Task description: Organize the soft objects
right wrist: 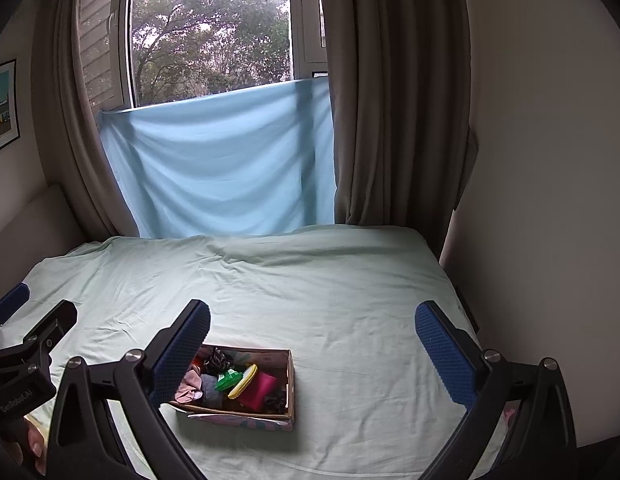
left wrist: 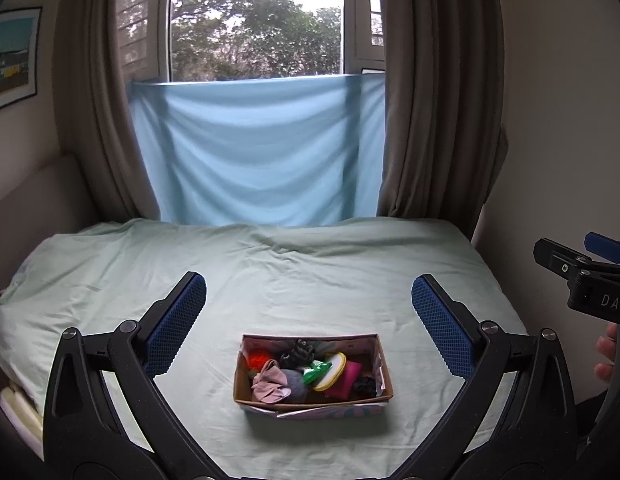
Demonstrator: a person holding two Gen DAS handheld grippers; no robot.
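Note:
A small cardboard box point(left wrist: 245, 394) sits on the pale green bed sheet point(left wrist: 289, 272), full of several soft things: a pink cloth point(left wrist: 269, 384), a grey piece, an orange ball point(left wrist: 255, 358), a green item point(left wrist: 316, 372), a yellow-rimmed white pad point(left wrist: 332, 370) and a magenta cloth point(left wrist: 346, 378). My left gripper point(left wrist: 309, 300) is open and empty, above and before the box. My right gripper point(right wrist: 312, 326) is open and empty, with the box point(right wrist: 290, 384) under its left finger. The same things show there, the pink cloth point(right wrist: 191, 386) partly hidden.
The bed fills the room between a padded headboard point(left wrist: 37, 192) at left and a wall point(left wrist: 562, 140) at right. A light blue cloth point(left wrist: 253, 156) hangs below the window between brown curtains point(left wrist: 430, 120). The right gripper's body point(left wrist: 582, 276) shows at the left wrist view's right edge.

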